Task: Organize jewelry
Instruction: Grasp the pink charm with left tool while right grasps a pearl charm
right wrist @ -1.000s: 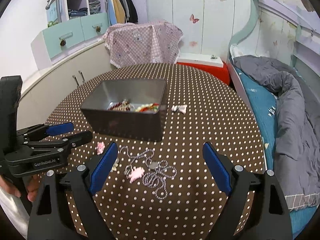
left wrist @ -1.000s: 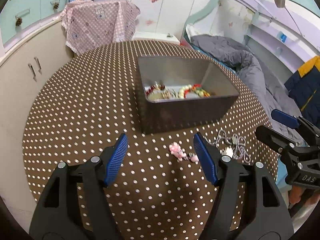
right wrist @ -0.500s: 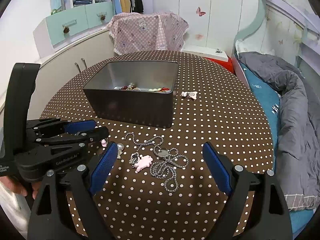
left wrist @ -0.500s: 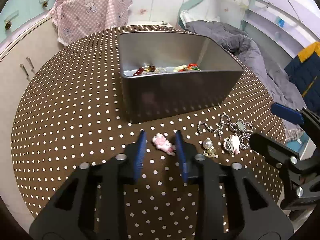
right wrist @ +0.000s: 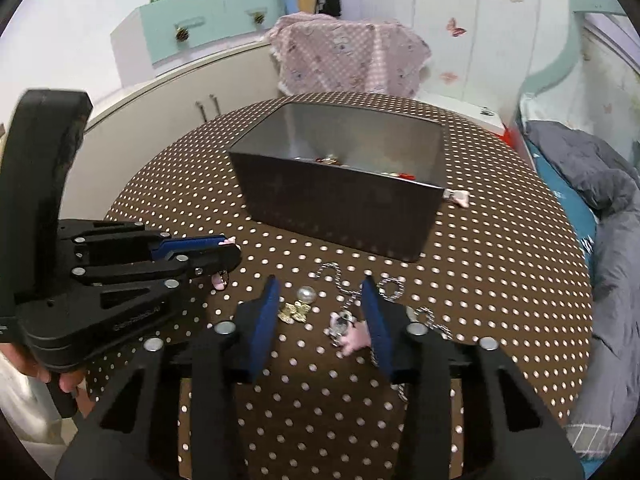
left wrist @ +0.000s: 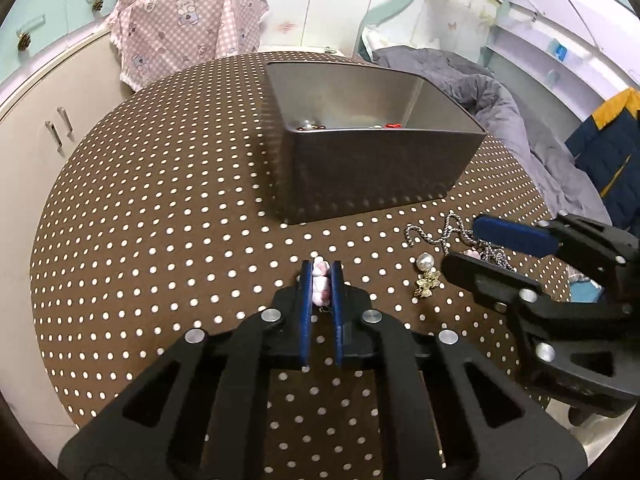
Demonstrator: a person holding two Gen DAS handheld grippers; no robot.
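Note:
My left gripper (left wrist: 321, 276) is shut on a small pink charm (left wrist: 320, 286) on the dotted table, just in front of the grey metal box (left wrist: 380, 168). The box holds several pieces of jewelry. In the right wrist view the left gripper (right wrist: 228, 250) shows at left with the pink charm (right wrist: 218, 280) under its tip. My right gripper (right wrist: 322, 300) is open and low over the table, around a pearl earring (right wrist: 300, 304) and a pink pendant (right wrist: 352, 334) on a silver chain (right wrist: 360, 288). The box (right wrist: 340, 200) stands beyond.
A second pink charm (right wrist: 458, 197) lies right of the box. The pearl earring (left wrist: 426, 274) and chain (left wrist: 444, 234) lie right of my left gripper. A bed with a grey duvet (left wrist: 480, 92) is to the right, cabinets (left wrist: 52, 120) to the left.
My left gripper has moved down and closed on the pink charm. My right gripper has dropped lower, narrowed, and come over the earring and pendant.

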